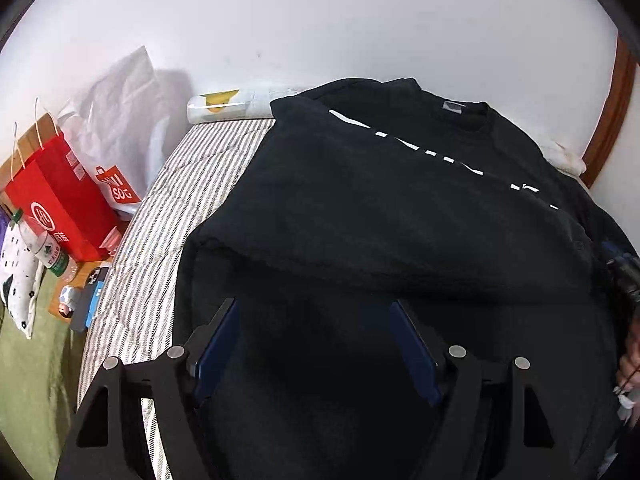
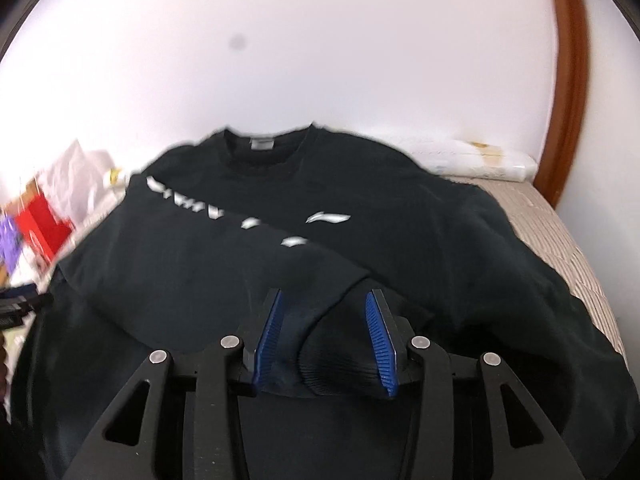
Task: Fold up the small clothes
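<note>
A black sweatshirt (image 1: 400,208) with white lettering lies flat on a striped bed, collar at the far end. One sleeve is folded diagonally across the chest. My left gripper (image 1: 314,304) is open and empty, just above the sweatshirt's lower body. In the right wrist view the sweatshirt (image 2: 224,256) fills the middle, with a white logo. My right gripper (image 2: 324,296) is open, and the ribbed sleeve cuff (image 2: 332,364) lies between its blue pads, not pinched.
The striped mattress (image 1: 160,216) shows at the left, with a red paper bag (image 1: 60,208), a white plastic bag (image 1: 120,128) and a water bottle (image 1: 48,252) beside the bed. A white roll (image 1: 228,106) lies against the wall. A wooden headboard (image 2: 568,80) curves at the right.
</note>
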`<state>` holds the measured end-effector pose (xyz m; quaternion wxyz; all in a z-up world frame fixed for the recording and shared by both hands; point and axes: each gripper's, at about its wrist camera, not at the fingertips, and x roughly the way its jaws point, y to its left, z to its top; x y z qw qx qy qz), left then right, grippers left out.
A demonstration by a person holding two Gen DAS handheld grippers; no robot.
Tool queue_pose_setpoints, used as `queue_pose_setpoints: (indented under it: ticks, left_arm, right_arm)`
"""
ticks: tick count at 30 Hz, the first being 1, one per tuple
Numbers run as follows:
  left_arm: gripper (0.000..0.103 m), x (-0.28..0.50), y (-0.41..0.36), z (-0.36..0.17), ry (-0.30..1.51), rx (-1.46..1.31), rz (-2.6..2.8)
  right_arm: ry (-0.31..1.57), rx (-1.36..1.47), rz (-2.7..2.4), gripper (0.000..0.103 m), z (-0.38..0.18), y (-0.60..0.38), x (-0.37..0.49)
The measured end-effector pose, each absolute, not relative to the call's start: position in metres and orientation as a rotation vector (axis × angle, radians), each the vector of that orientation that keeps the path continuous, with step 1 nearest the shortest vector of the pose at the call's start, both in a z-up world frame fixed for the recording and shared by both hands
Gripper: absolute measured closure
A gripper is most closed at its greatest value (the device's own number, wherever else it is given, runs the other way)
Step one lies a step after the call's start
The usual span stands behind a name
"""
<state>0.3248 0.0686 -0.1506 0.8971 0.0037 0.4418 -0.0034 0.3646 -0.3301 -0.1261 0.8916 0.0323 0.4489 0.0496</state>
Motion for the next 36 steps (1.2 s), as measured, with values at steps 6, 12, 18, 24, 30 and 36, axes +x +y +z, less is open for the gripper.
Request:
queue_pose_setpoints:
  ticks: [6,12,18,24,30,36]
  left_arm:
    - [0.029,0.32,0.075,-0.147,0.895,0.002,-0.007]
    - [0.029,0.313,0.077,-0.139,0.872,-0.004,0.003]
    - [0.029,0.295,0.071,-0.119,0.826,-0.032,-0.018]
    - [0.029,0.273,0.045,-0.105,0.809,-0.045,-0.077]
    - [0.029,0.255,0.011,-0.092,0.774,-0.015,-0.117]
    - [0.029,0.249,-0.019,-0.089,0.787,-0.015,-0.132]
  right_arm:
    - [1.05,-0.003,0.001,0.061,-0.169,-0.332,0.376]
    - [1.046,-0.011,-0.012,0.061,-0.16,-0.336,0.369]
    - [0.96,0.109,-0.025,0.048,-0.106,-0.366,0.327]
    - [0.897,0.083,-0.22,0.045,-0.073,-0.432,0.256]
    - [0.917,0.071,-0.446,0.045,-0.069,-0.523,0.183]
    - [0.961,0.149,-0.586,0.045,-0.076,-0.6,0.126]
